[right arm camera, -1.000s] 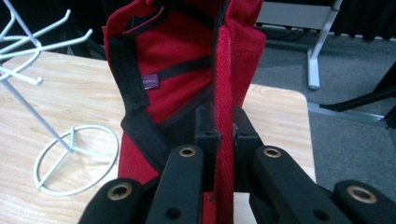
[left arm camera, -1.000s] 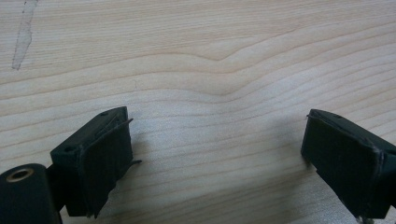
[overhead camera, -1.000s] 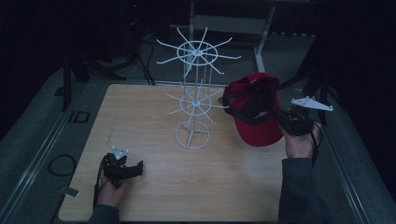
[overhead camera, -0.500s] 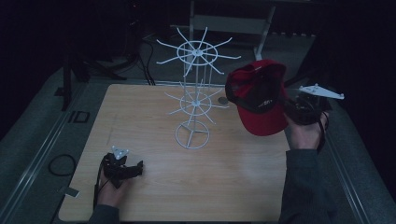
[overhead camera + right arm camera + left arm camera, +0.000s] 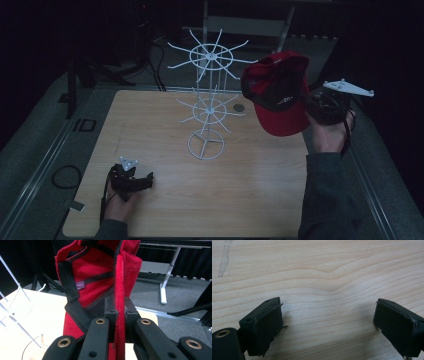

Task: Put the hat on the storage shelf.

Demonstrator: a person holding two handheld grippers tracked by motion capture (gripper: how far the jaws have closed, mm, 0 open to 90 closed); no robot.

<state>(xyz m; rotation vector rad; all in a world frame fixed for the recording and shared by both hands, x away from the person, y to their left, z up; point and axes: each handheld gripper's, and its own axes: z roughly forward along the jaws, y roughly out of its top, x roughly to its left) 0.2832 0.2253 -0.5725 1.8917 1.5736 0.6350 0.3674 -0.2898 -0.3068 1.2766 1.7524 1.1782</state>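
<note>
A red cap [image 5: 278, 95] with a dark inner band hangs in the air at the right, just beside the upper ring of a white wire rack [image 5: 207, 100]. My right gripper [image 5: 312, 107] is shut on the cap's edge; in the right gripper view the red cloth [image 5: 100, 287] is pinched between the two jaws of my right gripper [image 5: 119, 310]. The rack's arms [image 5: 15, 302] show at the left of that view. My left gripper [image 5: 142, 181] rests low at the table's front left, open, and in its own view my left gripper [image 5: 328, 322] has bare wood between its jaws.
The wooden table [image 5: 160, 125] carries the rack's round base [image 5: 206, 145] near its middle. A small dark round mark [image 5: 239, 107] lies behind the rack. A white-legged table [image 5: 167, 277] and dark floor lie beyond the far edge. A cable loop [image 5: 65, 176] lies left of the table.
My right hand has lifted the red cap upward, from table height to the level of the rack's upper ring. The left hand has stayed where it was.
</note>
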